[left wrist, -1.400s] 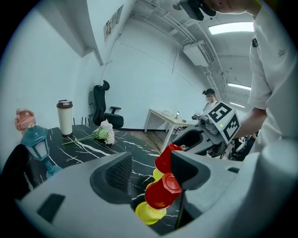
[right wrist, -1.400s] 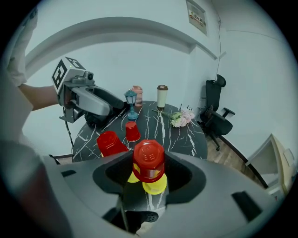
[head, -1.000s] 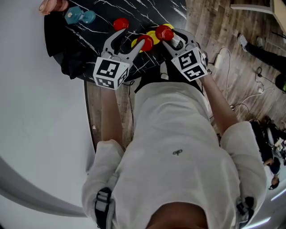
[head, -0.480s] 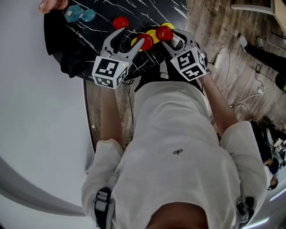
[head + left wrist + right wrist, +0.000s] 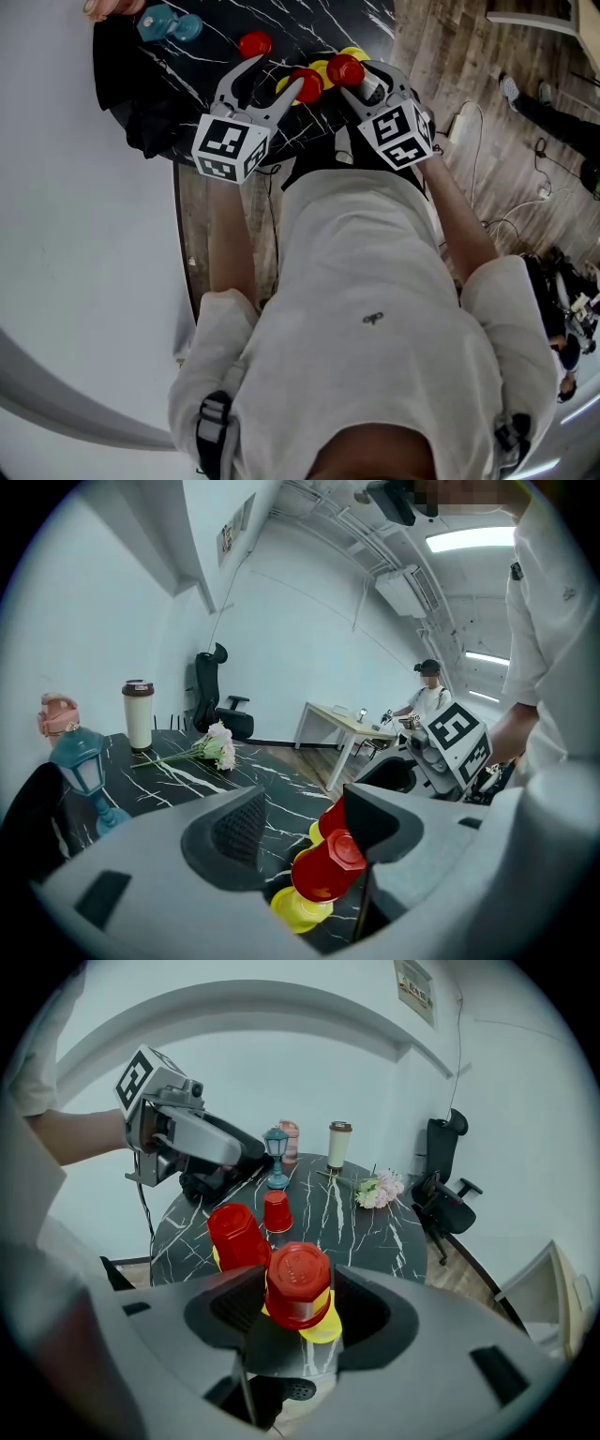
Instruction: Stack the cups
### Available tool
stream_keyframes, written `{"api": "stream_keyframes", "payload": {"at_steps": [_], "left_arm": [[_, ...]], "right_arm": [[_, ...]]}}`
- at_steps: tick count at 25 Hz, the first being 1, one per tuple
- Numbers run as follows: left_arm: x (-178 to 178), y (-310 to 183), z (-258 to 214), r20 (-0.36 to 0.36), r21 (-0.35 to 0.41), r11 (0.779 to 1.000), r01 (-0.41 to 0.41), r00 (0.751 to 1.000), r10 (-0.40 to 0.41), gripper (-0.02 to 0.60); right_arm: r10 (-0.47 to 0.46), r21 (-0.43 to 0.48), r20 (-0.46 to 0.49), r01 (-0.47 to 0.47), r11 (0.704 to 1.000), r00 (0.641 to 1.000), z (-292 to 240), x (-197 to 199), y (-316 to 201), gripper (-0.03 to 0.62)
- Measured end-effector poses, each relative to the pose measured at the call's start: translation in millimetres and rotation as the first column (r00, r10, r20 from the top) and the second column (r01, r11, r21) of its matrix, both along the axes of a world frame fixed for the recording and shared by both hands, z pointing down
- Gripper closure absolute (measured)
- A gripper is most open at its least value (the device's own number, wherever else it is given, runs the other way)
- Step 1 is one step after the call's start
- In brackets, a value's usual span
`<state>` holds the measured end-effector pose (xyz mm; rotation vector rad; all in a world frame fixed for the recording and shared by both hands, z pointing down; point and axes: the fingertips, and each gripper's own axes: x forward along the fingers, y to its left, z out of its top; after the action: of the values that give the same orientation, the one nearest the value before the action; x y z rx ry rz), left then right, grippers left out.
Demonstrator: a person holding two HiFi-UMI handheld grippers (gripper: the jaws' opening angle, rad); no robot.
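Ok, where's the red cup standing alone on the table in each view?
Head view: the lone red cup is near the top edge, left of centre.
Left gripper view: not in it.
Right gripper view: the cup is at the centre, just below the lantern.
Shared landmark: the blue lantern shows in all three views.

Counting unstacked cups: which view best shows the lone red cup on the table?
The right gripper view: the small red plastic cup stands whole and unobstructed. The head view shows it tiny from above; the left gripper view misses it.
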<state>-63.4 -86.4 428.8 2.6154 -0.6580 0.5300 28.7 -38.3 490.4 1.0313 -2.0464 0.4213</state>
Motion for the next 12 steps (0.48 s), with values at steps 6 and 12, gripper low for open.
{"api": "stream_keyframes", "payload": {"at_steps": [6,12], "left_arm": [[-4,-2,1,0.002,-0.002,1.0,0.011,1.0,-0.011,0.322],[-11,-7,6,0.012,-0.002,1.0,0.023,1.0,-0.023,0.322]], "right_arm": [[0.008,0.006,-0.007,-0.008,1.0,1.0,-3,4,-3,0.329],[0.028,0.023,-0.001,-0.028,0.999,1.0,-12,7,-3,0.326]]}}
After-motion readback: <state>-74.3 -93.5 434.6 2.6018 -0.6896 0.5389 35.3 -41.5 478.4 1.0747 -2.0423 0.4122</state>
